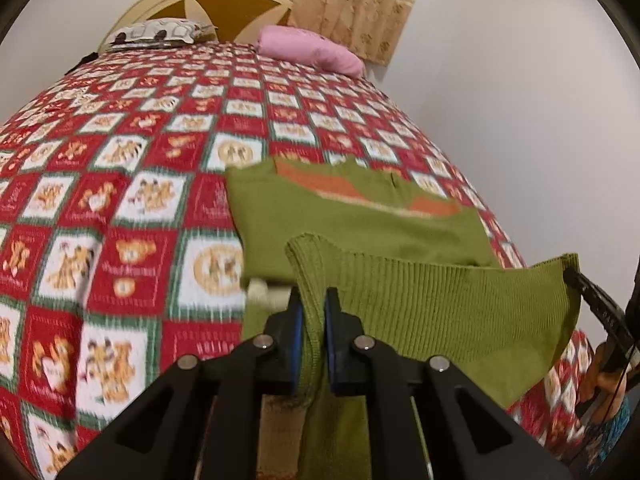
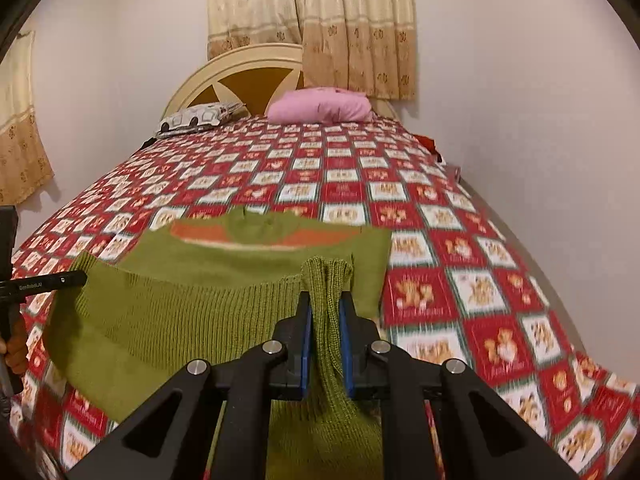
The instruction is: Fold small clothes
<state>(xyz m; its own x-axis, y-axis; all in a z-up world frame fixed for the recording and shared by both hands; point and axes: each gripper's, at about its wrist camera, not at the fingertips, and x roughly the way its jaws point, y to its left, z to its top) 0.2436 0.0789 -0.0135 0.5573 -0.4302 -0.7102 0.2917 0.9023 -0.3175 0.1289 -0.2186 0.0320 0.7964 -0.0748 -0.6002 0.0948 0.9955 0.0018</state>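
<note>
Both tools pinch the ribbed hem of the green sweater (image 1: 360, 220) — left tool (image 1: 313, 300), right tool (image 2: 326, 304) — lifting that edge while its far part lies on the bed (image 2: 440, 200)

The right claw (image 2: 326, 312) pinches the ribbed hem of the green sweater (image 2: 224, 292) above the checked bedspread (image 2: 460, 240).

Sweater (image 2: 256, 256) lies on the bed (image 2: 440, 208), near the foot end, its hem lifted toward us. Left tool (image 1: 313, 300) pinches the hem's left corner, right tool (image 2: 326, 308) the right corner. Far behind, two pillows (image 2: 320, 106) sit side by side against the headboard (image 2: 248, 76), curtain (image 2: 356, 28) behind that.
</note>
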